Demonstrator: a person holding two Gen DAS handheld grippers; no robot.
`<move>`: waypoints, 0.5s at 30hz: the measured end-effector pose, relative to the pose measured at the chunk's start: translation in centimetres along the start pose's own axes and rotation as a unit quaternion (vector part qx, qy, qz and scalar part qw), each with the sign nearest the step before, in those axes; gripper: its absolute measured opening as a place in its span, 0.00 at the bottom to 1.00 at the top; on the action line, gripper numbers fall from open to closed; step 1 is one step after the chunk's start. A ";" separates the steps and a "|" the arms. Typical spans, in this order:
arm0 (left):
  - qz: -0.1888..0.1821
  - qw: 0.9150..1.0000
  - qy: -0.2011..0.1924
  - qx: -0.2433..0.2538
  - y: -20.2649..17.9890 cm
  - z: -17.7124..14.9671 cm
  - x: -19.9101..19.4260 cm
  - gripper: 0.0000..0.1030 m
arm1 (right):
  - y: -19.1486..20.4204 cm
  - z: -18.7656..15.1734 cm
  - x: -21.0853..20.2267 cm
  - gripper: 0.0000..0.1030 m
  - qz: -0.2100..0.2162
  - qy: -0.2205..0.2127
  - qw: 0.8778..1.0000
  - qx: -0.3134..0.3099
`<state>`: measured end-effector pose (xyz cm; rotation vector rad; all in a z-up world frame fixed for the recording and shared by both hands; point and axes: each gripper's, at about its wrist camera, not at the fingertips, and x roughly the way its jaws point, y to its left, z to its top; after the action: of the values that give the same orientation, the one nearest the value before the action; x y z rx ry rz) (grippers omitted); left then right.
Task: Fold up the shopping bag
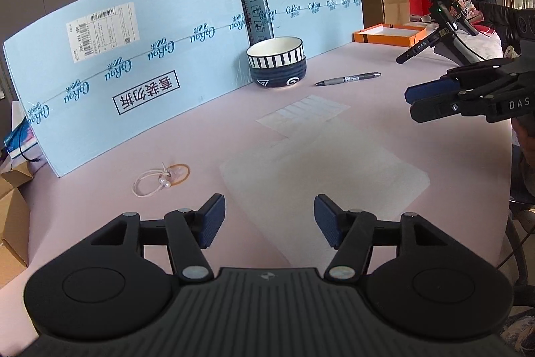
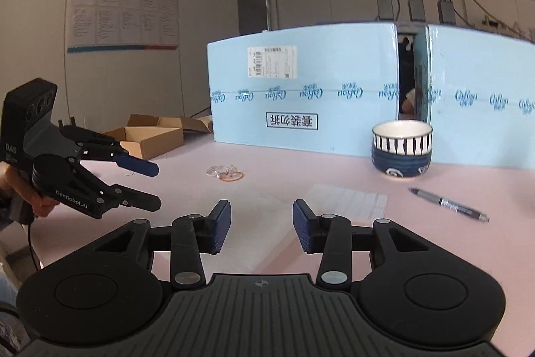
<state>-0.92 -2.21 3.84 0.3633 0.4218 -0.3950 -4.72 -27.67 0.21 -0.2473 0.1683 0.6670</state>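
A thin translucent white shopping bag (image 1: pixel 321 169) lies flat on the pink table (image 1: pixel 133 223), its handle end (image 1: pixel 302 114) pointing away toward the bowl. My left gripper (image 1: pixel 269 223) is open and empty, hovering over the bag's near edge. My right gripper (image 2: pixel 261 226) is open and empty above the bag (image 2: pixel 347 201). In the left wrist view the right gripper (image 1: pixel 413 104) shows at the right edge, held above the table. In the right wrist view the left gripper (image 2: pixel 157 184) shows at the left, open.
Two stacked bowls (image 1: pixel 277 62) stand by the light-blue cardboard wall (image 1: pixel 133 56). A marker pen (image 1: pixel 347 78) lies right of them. Hair ties (image 1: pixel 160 179) lie left of the bag. An orange tray (image 1: pixel 389 34) sits at the back right. Open cardboard boxes (image 2: pixel 150 136) lie beyond the table's left end.
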 end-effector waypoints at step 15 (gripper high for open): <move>0.033 0.920 0.017 0.391 -7.3 -2.9 -0.4 0.75 | 7.9 -2.7 4.1 0.43 0.070 0.171 0.835 -0.519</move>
<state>-5.41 -7.20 -0.32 1.1625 0.2669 -0.4833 -6.72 -19.99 -4.75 -1.4260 0.1517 0.8081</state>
